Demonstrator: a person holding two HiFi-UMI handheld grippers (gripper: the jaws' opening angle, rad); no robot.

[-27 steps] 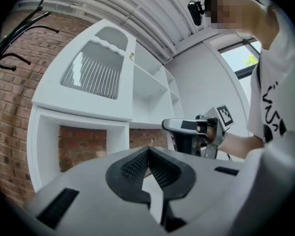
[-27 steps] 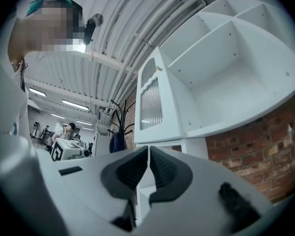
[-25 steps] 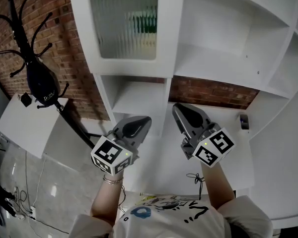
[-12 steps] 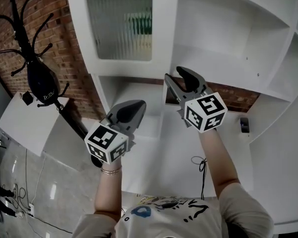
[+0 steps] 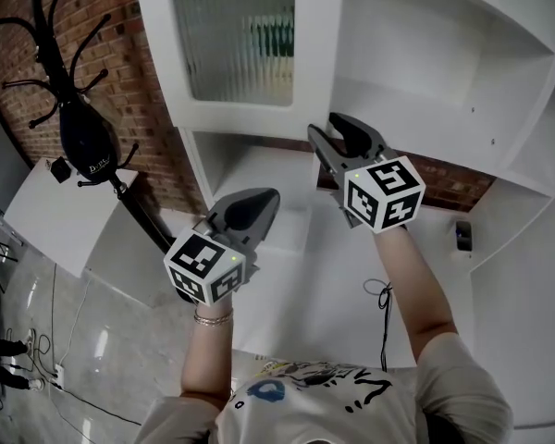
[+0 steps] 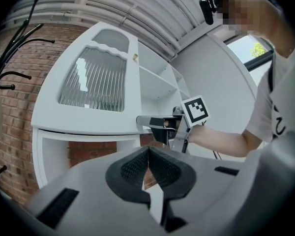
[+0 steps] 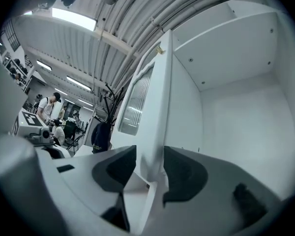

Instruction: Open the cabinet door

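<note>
Right tongs (image 5: 326,126), lower and shut a sec. ago, are now sitting raised at the white cabinet door (image 5: 245,111), jaws having just been opening and standing apart. Right gripper view is showing what head view isn't: door edge (image 7: 155,109) btwn the jaws, not squeezed. Left tongs (image 5: 264,202) are hanging below the door, jaws together, empty. Door, w/ ribbed glass pane (image 5: 233,40), is standing swung out beside its bare compartment (image 5: 425,54).
</note>
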